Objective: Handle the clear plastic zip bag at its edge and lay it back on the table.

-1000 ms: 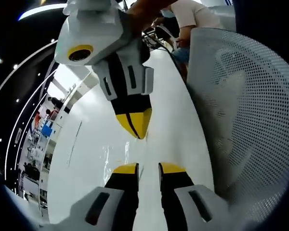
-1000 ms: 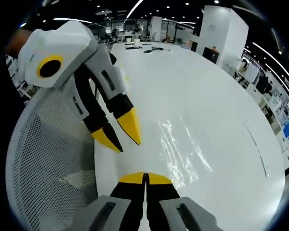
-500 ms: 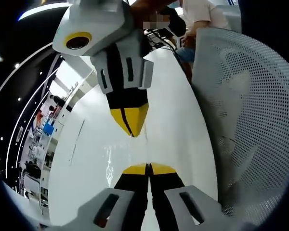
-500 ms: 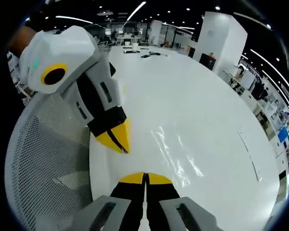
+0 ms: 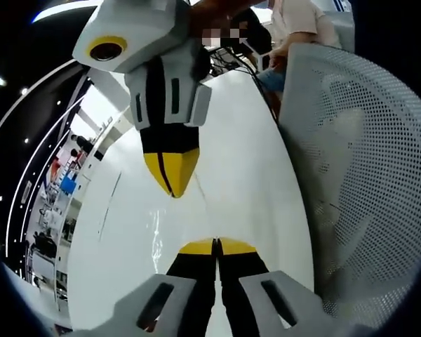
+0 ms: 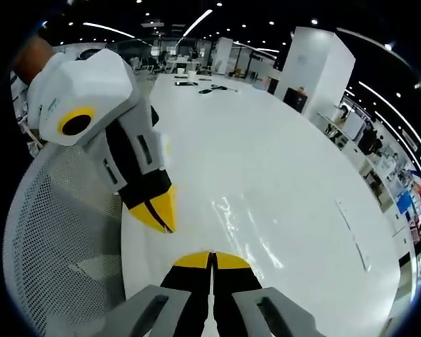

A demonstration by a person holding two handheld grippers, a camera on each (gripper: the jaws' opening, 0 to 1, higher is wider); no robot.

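Both grippers sit low over the white table (image 6: 281,182), tips near each other at its near edge, next to a white mesh chair back (image 5: 365,175); the clear plastic zip bag (image 6: 245,228) lies flat on the table just beyond the tips, showing mostly as glare streaks, so its outline is hard to trace; in right gripper view it runs from just in front of the right gripper (image 6: 212,258) away toward far right, long axis approx. along that diagonal; in left gripper view the bag (image 5: 156,235) glints just left of the left gripper (image 5: 217,245) and below the right one; left gripper's jaws are pressed together w/ no gap; can't tell if a film edge is pinched between them, too thin and clear to see; right gripper's jaws likewise fully closed, same doubt re: any bag edge in the nip; both sit about equally close to the bag's near edge, right gripper maybe slightly nearer; judging by the flat lie, the bag looks already down or nearly so; no containers close by; small dark items far off on the table, too small to ID; a person stands beyond the chair.
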